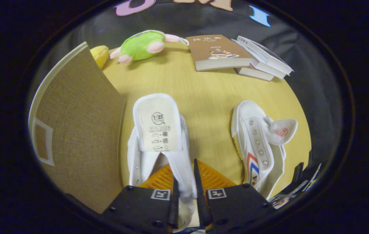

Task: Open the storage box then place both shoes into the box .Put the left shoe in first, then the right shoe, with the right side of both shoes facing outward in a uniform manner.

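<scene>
Two fingers of the hand-held gripper (187, 191) pinch the side wall of a white shoe (158, 143), tongue flipped up. Left of it stands the storage box (80, 130); to the right the second shoe (259, 146) lies on the tabletop (204, 94). Beyond sit books (236, 55) and a green plush toy (142, 45)

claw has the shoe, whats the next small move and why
Probably lift the white canvas shoe a little and swing it toward the open tan fabric storage box beside it. The claw looks shut on the shoe's side wall, the box lid stands open, and the second white shoe with red and blue stripes lies on the table.
</scene>
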`<state>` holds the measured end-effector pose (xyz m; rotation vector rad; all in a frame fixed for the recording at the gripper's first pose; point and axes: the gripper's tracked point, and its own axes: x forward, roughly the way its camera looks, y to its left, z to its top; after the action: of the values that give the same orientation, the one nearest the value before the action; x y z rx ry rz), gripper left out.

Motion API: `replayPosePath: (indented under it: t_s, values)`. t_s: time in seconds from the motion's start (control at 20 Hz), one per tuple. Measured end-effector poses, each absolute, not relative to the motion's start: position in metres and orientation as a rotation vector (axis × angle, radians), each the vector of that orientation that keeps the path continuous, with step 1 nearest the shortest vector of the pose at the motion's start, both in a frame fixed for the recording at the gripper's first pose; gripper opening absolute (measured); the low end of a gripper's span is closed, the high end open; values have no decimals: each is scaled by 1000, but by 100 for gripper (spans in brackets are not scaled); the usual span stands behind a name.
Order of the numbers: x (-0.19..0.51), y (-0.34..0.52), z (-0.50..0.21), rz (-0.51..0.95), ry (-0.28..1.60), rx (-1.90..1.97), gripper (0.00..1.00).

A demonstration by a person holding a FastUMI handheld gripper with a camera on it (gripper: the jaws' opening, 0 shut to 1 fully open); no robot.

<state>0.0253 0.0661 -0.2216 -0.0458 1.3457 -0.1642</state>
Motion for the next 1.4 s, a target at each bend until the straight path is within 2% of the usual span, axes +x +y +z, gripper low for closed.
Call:
replayPosePath:
  t_s: [0.2, 0.3, 0.45, 0.75, 0.95, 1.1, 1.2, 1.4]
  values:
    - [26, 65, -221, -173, 1324, -30, 12]
    - [28, 65, -220, -183, 1301, -14, 12]
    - [31, 64, -218, -173, 1267, 3, 5]
    - [35, 48, -175, -248, 1201, -39, 5]
    - [39, 35, -110, -327, 1146, -104, 5]
    - [58, 49, -50, -345, 1023, -32, 5]
    - [73, 70, -15, -320, 948, 12, 5]
    - [97, 149, 11, -170, 903, 109, 5]
